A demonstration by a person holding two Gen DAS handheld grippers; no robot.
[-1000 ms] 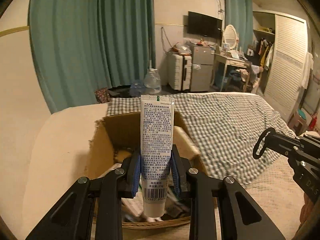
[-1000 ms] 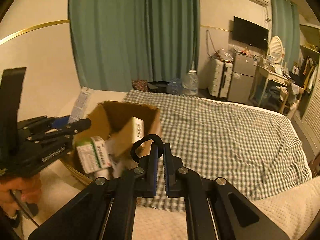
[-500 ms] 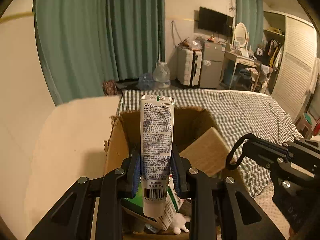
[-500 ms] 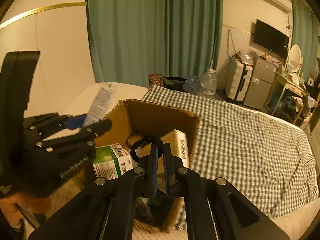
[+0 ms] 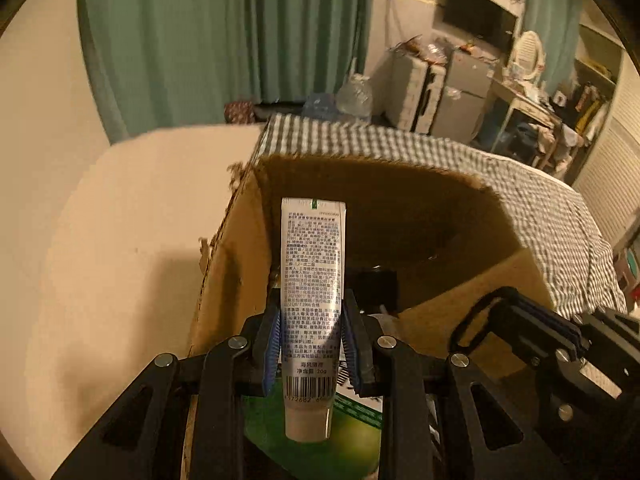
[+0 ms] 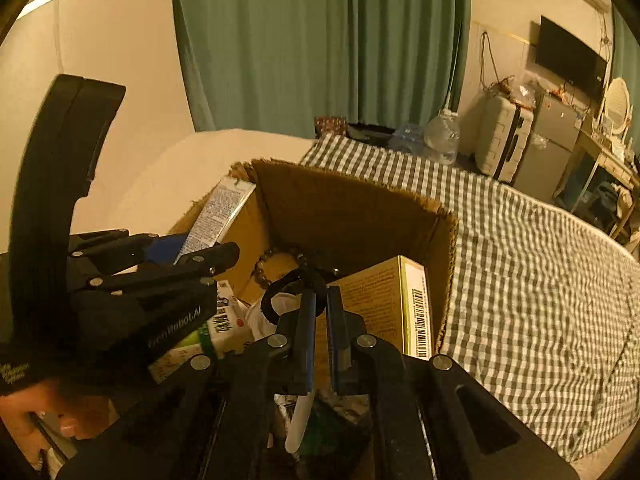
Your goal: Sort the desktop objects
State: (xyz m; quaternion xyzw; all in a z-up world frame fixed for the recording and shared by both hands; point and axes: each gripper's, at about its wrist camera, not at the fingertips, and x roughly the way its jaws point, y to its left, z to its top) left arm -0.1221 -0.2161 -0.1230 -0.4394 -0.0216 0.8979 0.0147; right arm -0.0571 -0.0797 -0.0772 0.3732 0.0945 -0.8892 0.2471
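Note:
My left gripper (image 5: 312, 320) is shut on a white printed tube (image 5: 312, 272), which stands upright over the left part of an open cardboard box (image 5: 400, 168). In the right wrist view the tube (image 6: 218, 216) leans over the box's left wall (image 6: 240, 232). My right gripper (image 6: 321, 300) is shut on a thin black loop (image 6: 276, 292) and hangs above the box's middle. From the left wrist view that loop (image 5: 476, 320) shows at the right. Inside the box lie a yellow carton (image 6: 372, 300), a green-and-white carton (image 6: 224, 328), a string of beads (image 6: 262, 268) and a white stick (image 6: 300, 420).
The box sits on a bed where a cream cover (image 5: 120, 220) meets a green checked blanket (image 6: 520, 264). A person's hand (image 6: 40, 404) holds the left gripper's handle. Green curtains (image 6: 320, 40), water bottles (image 6: 440, 136) and furniture stand beyond the bed.
Both grippers have moved forward and down over the box, which now fills much more of both views. Tube and loop remain gripped as before.

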